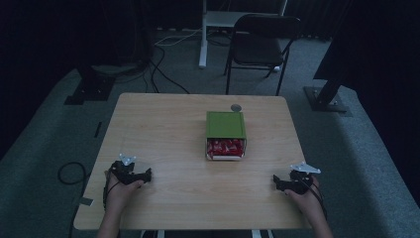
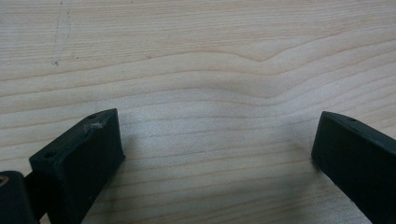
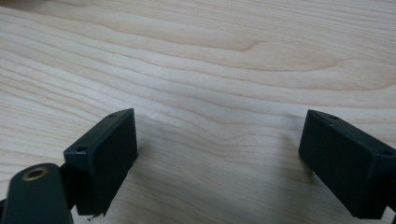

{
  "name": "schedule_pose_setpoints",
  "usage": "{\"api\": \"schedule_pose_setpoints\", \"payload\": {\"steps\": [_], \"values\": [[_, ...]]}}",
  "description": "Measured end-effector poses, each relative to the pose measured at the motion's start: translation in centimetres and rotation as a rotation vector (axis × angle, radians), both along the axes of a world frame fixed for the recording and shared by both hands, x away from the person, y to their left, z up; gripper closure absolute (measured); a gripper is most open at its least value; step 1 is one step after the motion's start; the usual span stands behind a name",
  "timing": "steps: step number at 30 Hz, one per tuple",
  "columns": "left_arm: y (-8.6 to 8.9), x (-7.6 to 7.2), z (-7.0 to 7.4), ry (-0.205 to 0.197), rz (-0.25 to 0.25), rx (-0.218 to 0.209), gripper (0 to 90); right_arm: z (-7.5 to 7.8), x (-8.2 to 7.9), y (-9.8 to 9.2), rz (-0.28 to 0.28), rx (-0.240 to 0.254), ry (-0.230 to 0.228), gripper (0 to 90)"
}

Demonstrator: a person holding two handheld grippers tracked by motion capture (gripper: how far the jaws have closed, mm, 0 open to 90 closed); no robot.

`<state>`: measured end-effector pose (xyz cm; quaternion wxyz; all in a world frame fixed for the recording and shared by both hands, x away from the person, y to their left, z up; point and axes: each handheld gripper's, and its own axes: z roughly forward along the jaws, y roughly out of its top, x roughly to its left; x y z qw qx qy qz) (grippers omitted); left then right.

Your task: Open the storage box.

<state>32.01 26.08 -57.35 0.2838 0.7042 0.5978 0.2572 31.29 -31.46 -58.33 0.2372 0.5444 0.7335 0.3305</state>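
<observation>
So you've got both grippers parked down at your edge of the wooden table (image 1: 163,124), one near each corner. Your left gripper (image 1: 143,174) sits near the left corner, with your hand wrapped around the back of it and its grey three-cornered plate on top. Your right gripper (image 1: 278,181) sits near the right corner, same deal, with the cable trailing back over your wrist. Both point in toward the middle of the table, roughly facing each other, and they're well apart.

In the left gripper view (image 2: 212,140) the two black jaws stand wide apart with nothing but bare wood grain between them, so it's gaping and holding nothing. The right gripper view (image 3: 217,140) looks much the same: jaws spread wide, plain tabletop in the gap, no grip on anything. Both sets of jaws sit low over the wood, and I can't tell whether they actually touch it.

The thing nearest to you is the green box (image 1: 226,124), sitting a bit right of the table's centre and toward the far side. It's well clear of both grippers. Its near end is open and you can see a pile of red wrapped pieces (image 1: 226,148) inside, though it's too dim to say exactly what they are. Just past the far end of the box is a small round grey thing (image 1: 236,107) on the table, lying almost against the box.

Beyond the table there's a dark folding chair (image 1: 262,44) on the carpet.
</observation>
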Motion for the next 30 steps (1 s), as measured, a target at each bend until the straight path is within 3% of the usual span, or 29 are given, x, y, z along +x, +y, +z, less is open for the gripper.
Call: {"api": "schedule_pose_setpoints", "payload": {"steps": [11, 17, 18, 29, 30], "values": [[-0.1, 0.0, 0.0, 0.002, -0.001, 0.003, 3.0, 0.0, 0.0, 0.0, 0.000, 0.000, 0.000, 11.1], [-1.4, 0.0, 0.3, -0.017, -0.063, 0.009, 5.2, 0.0, 0.0, 0.0, -0.001, 0.000, 0.000, 11.0], [-1.9, 0.1, 0.6, -0.025, -0.089, 0.025, 5.2, 0.0, 0.0, 0.0, -0.001, 0.000, 0.000, 11.1], [-4.5, 0.5, 1.4, -0.047, -0.169, 0.092, 5.2, 0.0, 0.0, 0.0, -0.001, 0.001, 0.000, 11.0], [-5.1, 0.5, 1.7, -0.052, -0.194, 0.102, 5.2, 0.0, 0.0, 0.0, -0.001, 0.001, 0.000, 11.0]]}}
